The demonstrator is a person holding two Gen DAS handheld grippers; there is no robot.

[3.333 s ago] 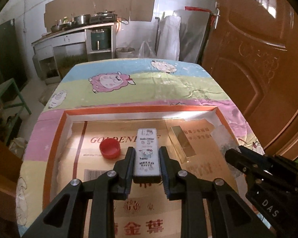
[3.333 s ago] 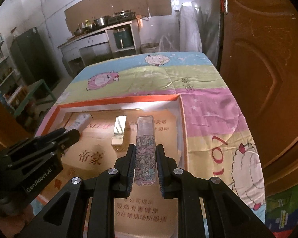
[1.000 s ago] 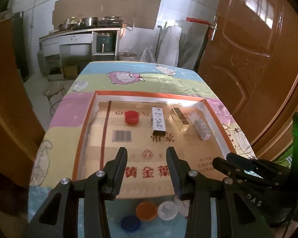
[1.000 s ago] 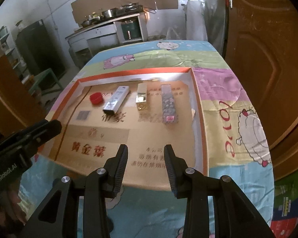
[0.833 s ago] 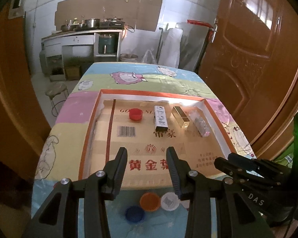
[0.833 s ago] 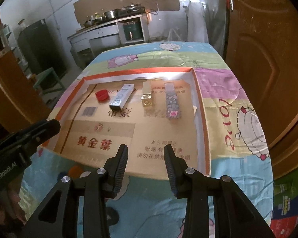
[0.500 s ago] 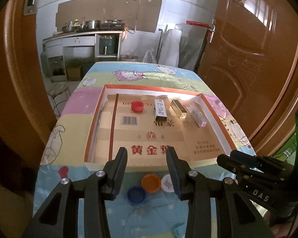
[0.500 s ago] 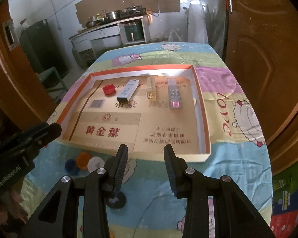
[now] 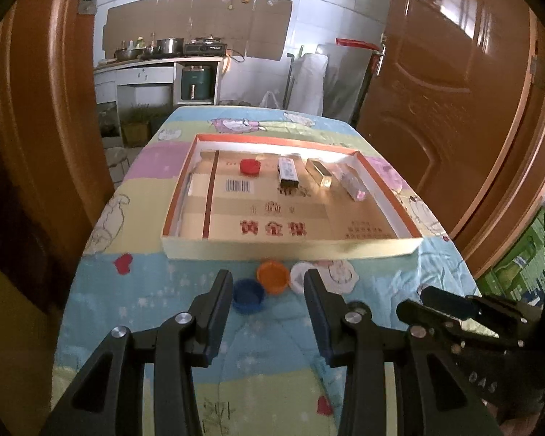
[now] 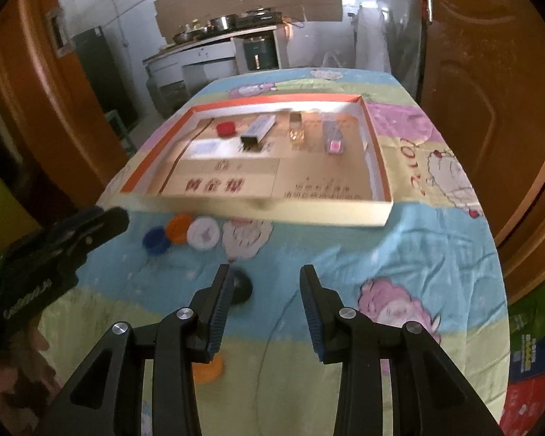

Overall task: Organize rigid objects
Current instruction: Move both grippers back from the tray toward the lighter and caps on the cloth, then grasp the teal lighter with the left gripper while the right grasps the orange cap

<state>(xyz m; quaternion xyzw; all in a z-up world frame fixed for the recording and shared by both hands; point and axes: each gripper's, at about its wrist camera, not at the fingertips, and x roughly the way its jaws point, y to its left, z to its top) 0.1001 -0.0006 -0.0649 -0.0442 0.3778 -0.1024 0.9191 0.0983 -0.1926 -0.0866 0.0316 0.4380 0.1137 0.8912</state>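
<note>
A shallow cardboard tray (image 9: 290, 249) (image 10: 265, 210) with an orange rim lies on the cartoon tablecloth. Along its far side sit a red cap (image 9: 249, 166) (image 10: 225, 129), a white-and-black box (image 9: 288, 172) (image 10: 258, 129), a gold box (image 9: 318, 173) (image 10: 296, 129) and a patterned box (image 9: 353, 185) (image 10: 333, 138). In front of the tray lie a blue cap (image 9: 248, 294) (image 10: 156, 240), an orange cap (image 9: 272, 277) (image 10: 178, 228) and a white cap (image 9: 298, 277) (image 10: 203, 233). My left gripper (image 9: 268, 290) hovers open just short of these caps, holding nothing. My right gripper (image 10: 265, 283) is open and empty; a black cap (image 10: 240, 289) lies by its left finger.
Another orange cap (image 10: 209, 367) peeks out under my right gripper's left finger. Brown wooden doors (image 9: 465, 116) stand on both sides of the table. A kitchen counter (image 9: 152, 69) with pots is far behind. Coloured boxes (image 10: 534, 359) sit on the floor at the right.
Both grippers have pulled back from the tray toward the table's near end. The loose caps in front of the tray have come into view. Earlier each gripper held a box inside the tray.
</note>
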